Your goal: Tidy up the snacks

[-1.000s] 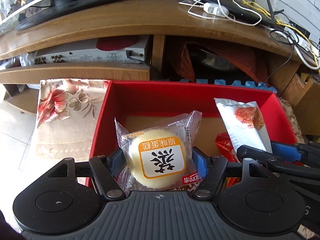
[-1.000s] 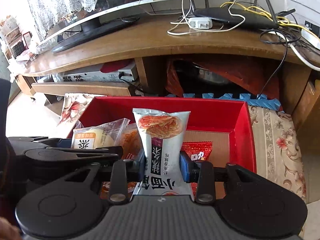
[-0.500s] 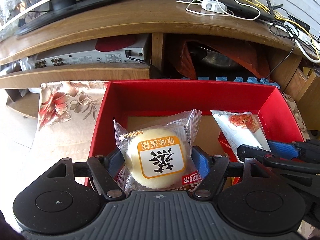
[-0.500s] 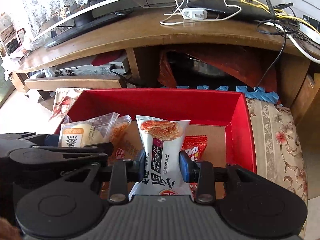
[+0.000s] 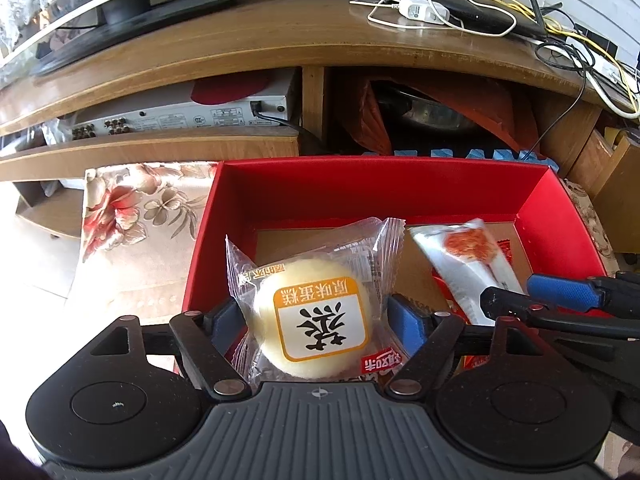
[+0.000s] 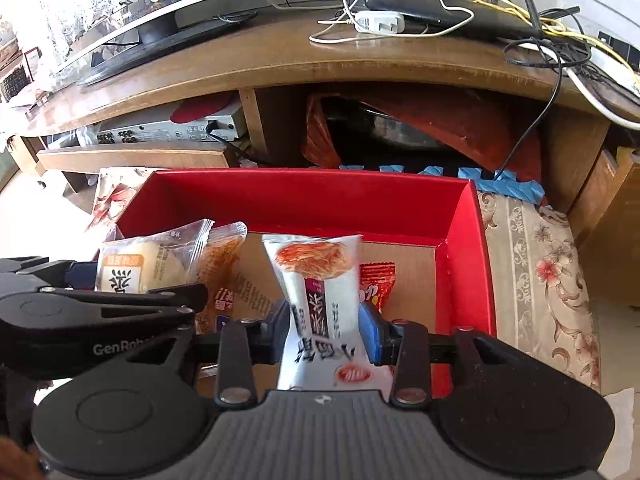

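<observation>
red box (image 5: 376,196): stands open on the flowered cloth, to collect the snacks | cake packet (image 5: 316,312): low over the box's left part; your left gripper (image 5: 316,320) jaws just widened, pads seem off the wrapper, so you release it here | white snack packet (image 6: 320,304): your right gripper (image 6: 324,328) jaws narrow, pinching its middle over the box floor, beside a red sachet (image 6: 376,284).

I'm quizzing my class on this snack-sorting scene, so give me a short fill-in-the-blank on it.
1. The snack box has walls coloured ____.
2. The left gripper has a round ____ in a clear wrapper between its fingers.
3. The right gripper pinches a ____ packet.

Missing: red; cake; white
</observation>
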Demonstrator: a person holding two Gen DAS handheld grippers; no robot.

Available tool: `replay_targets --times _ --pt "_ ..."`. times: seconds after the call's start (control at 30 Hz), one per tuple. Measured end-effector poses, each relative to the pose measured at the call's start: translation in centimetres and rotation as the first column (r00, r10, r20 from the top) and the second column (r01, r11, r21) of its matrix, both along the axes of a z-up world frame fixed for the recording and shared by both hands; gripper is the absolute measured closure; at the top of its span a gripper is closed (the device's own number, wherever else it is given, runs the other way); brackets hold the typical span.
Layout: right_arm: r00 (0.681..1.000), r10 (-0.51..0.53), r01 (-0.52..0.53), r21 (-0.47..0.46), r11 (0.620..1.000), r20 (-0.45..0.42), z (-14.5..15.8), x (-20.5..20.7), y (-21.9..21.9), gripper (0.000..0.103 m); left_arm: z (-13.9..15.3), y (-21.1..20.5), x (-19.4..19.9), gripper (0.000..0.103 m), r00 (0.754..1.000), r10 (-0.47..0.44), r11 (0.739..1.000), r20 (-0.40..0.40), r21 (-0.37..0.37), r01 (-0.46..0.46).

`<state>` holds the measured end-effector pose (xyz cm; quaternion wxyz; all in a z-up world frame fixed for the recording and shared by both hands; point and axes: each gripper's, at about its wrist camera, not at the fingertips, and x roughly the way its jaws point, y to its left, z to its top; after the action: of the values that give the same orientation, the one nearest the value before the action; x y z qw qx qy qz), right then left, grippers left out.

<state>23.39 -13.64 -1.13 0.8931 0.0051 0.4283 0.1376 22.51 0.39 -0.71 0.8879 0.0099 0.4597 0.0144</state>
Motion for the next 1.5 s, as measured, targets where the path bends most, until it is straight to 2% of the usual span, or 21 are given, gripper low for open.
replay_targets --times 0.27,0.5,1.5 --pt "1.0 0.0 0.0 -0.006 1.0 0.02 0.9 -0.7 -0.2 0.064 0.8 0.2 -0.6 0.02 1.0 0.001 1.0 0.012 -0.019 -0.001" --pt "0.999 -0.009 0.008 0.014 1.0 0.047 2.1 -1.7 -0.5 0.064 2.2 0.1 -1.5 0.018 0.997 -0.012 1.0 0.071 -0.004 0.012" --pt "0.998 0.016 -0.018 0.042 0.999 0.056 3.6 -4.7 -0.4 0.064 3.5 0.9 -4.5 0.018 0.996 -0.005 0.999 0.086 -0.047 0.009"
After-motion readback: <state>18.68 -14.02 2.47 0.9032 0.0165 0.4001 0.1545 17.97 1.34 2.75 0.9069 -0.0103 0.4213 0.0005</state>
